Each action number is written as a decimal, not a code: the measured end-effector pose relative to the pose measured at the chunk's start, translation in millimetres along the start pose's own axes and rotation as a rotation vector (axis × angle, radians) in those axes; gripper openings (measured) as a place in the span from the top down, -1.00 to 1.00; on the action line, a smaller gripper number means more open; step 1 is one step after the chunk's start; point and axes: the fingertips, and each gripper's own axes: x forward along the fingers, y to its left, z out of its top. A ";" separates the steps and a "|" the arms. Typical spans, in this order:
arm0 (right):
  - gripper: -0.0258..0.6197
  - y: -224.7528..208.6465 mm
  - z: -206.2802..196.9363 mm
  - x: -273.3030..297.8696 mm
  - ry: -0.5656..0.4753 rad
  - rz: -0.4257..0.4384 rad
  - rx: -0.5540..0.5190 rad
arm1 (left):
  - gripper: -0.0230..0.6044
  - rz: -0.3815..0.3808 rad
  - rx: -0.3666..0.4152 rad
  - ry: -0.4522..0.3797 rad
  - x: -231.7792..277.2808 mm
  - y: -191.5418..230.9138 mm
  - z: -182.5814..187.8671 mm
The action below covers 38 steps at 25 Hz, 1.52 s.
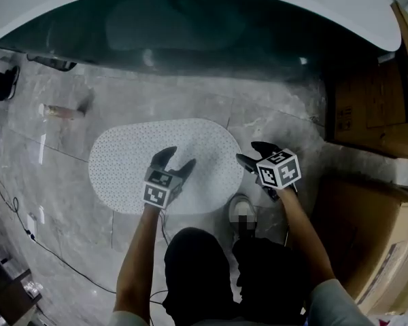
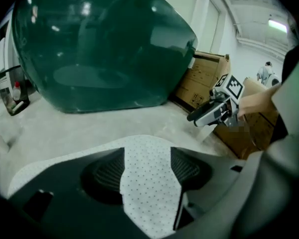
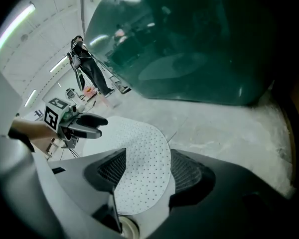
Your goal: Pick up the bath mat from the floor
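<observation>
The bath mat is a white oval with small dots, lying flat on the grey marble floor in front of the tub. My left gripper hangs over the mat's middle with its jaws open. In the left gripper view the mat shows through the gap, with nothing gripped. My right gripper is open at the mat's right end. In the right gripper view the mat's rounded edge lies between its jaws. Each gripper view shows the other gripper, the right gripper and the left gripper.
A dark green tub with a white rim fills the far side. Cardboard boxes stand at the right. A thin cable runs along the floor at the left, near a small bottle-like thing. The person's white shoe is by the mat's near right edge.
</observation>
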 end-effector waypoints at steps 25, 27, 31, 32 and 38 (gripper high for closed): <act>0.00 -26.5 -67.1 94.6 0.049 0.031 0.012 | -0.01 -0.190 0.463 0.053 132.8 -54.8 -67.8; -0.01 -21.2 -67.4 97.2 0.062 0.042 0.000 | -0.01 -0.186 0.466 0.046 132.3 -54.7 -67.5; -0.01 -8.1 -65.4 106.0 0.089 0.075 -0.014 | -0.01 -0.184 0.492 0.024 130.7 -55.4 -68.3; -0.01 -6.9 -64.4 107.5 0.093 0.075 -0.018 | -0.01 -0.188 0.501 0.021 130.2 -56.0 -68.7; -0.01 6.2 -59.6 117.8 0.118 0.106 -0.022 | -0.01 -0.193 0.527 0.012 128.6 -57.7 -70.6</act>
